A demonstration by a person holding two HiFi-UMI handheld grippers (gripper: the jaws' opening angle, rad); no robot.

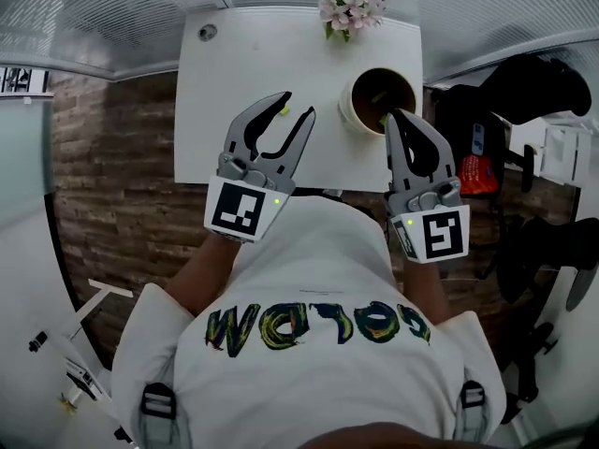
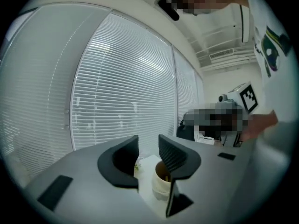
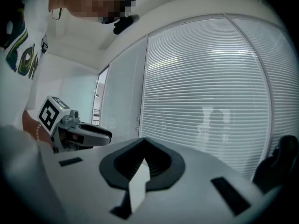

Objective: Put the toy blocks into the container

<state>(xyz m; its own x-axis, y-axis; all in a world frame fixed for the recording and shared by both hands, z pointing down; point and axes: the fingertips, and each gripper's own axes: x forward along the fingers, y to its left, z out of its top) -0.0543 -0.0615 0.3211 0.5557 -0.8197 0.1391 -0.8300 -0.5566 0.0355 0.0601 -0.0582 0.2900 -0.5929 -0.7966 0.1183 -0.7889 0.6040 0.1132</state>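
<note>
While held level, left gripper (image 1: 295, 110) partly spread, right gripper (image 1: 395, 118) closed, both empty.

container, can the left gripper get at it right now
Probably yes: the container stands just right of the open left gripper, with bare table between them; the shut right gripper crowds its near rim.

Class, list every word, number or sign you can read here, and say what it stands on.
Shirt print: coloured letters, upside down and warped; unreadable.
Marker cubes: square black-and-white code patterns, no words.
Red object: print too small to read.
</note>
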